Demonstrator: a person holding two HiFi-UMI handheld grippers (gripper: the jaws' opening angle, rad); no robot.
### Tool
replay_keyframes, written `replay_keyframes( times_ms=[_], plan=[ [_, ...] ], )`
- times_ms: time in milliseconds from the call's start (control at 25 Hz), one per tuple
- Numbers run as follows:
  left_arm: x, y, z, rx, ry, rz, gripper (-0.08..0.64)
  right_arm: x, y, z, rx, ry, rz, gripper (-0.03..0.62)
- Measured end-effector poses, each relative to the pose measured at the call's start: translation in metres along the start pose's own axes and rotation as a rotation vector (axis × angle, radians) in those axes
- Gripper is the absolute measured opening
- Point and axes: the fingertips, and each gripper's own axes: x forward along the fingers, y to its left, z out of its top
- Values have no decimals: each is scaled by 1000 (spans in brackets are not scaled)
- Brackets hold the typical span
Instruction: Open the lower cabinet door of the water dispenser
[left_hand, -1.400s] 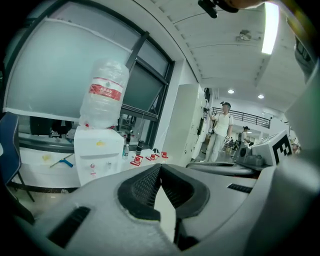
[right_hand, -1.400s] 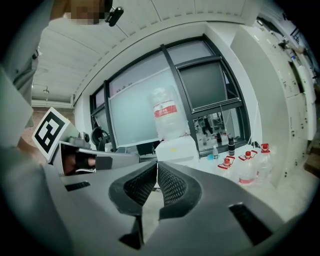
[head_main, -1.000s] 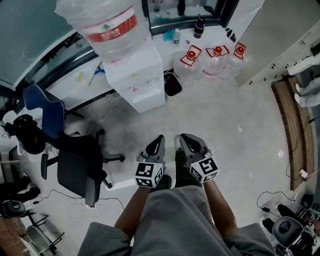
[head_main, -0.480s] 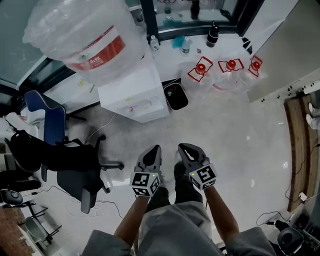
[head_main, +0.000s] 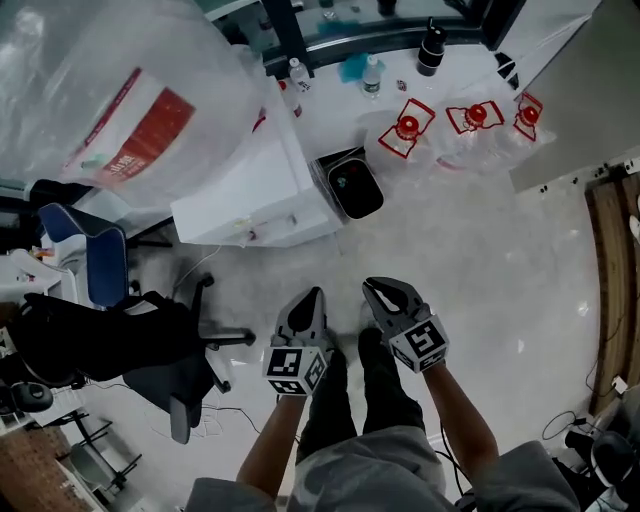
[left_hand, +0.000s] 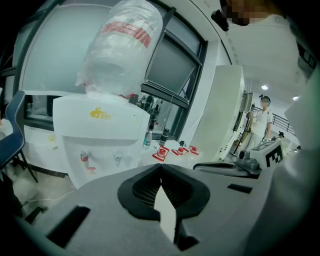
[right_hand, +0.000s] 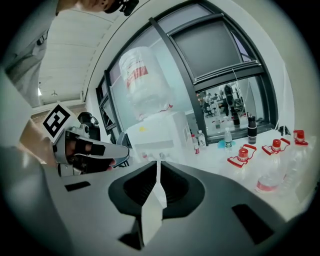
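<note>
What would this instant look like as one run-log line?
left gripper: shut, empty | right gripper: shut, empty | water dispenser: ahead, untouched | lower cabinet door: not visible

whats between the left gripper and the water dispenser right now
Only bare floor, as the head view shows. The shut left gripper is short of the water dispenser; the office chair stands off to the side.

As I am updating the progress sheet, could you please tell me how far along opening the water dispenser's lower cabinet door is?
Done: nothing visible; neither tool touches the water dispenser. In hand: the left tongs and right tongs are shut and empty, held over the floor short of the dispenser. Left: reach the lower cabinet door, which no view shows, grip it and pull it open.
</note>
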Motion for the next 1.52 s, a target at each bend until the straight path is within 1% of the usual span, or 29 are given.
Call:
replay_keyframes(
  times_ms=[160, 320, 520, 720, 840, 1000, 1080, 1200, 1280, 1360, 1520],
  plan=[
    [12, 9, -8, 9, 18, -14, 11, 15, -8, -11, -12, 25, 0, 12],
    [15, 18, -20, 17, 44, -30, 11, 25, -8, -13, -2, 11, -17, 12],
    [30, 31, -42, 33, 65, -47, 11, 47, -14, -39, -2, 20, -21, 12],
    [63, 53, -73, 52, 76, -63, 11, 82, -34, -82, -14, 37, -22, 12],
    [83, 70, -98, 61, 90, -44, 11, 104, -49, -114, -18, 45, -27, 12],
    [109, 91, -129, 83, 103, -28, 11, 137, -74, -156, -57, 78, -27, 14],
    [118, 103, -143, 78, 105, -5, 10, 152, -86, -173, -59, 84, -25, 14],
    [135, 121, -161, 45, 100, 30, 11, 171, -108, -194, -72, 85, -31, 15],
    [146, 131, -173, 36, 102, 38, 11, 186, -122, -207, -98, 96, -29, 29],
    [159, 141, -183, 43, 108, 39, 11, 202, -133, -219, -132, 116, -15, 70],
    [177, 159, -198, 57, 115, 42, 11, 235, -147, -242, -183, 150, 28, 123]
  ],
)
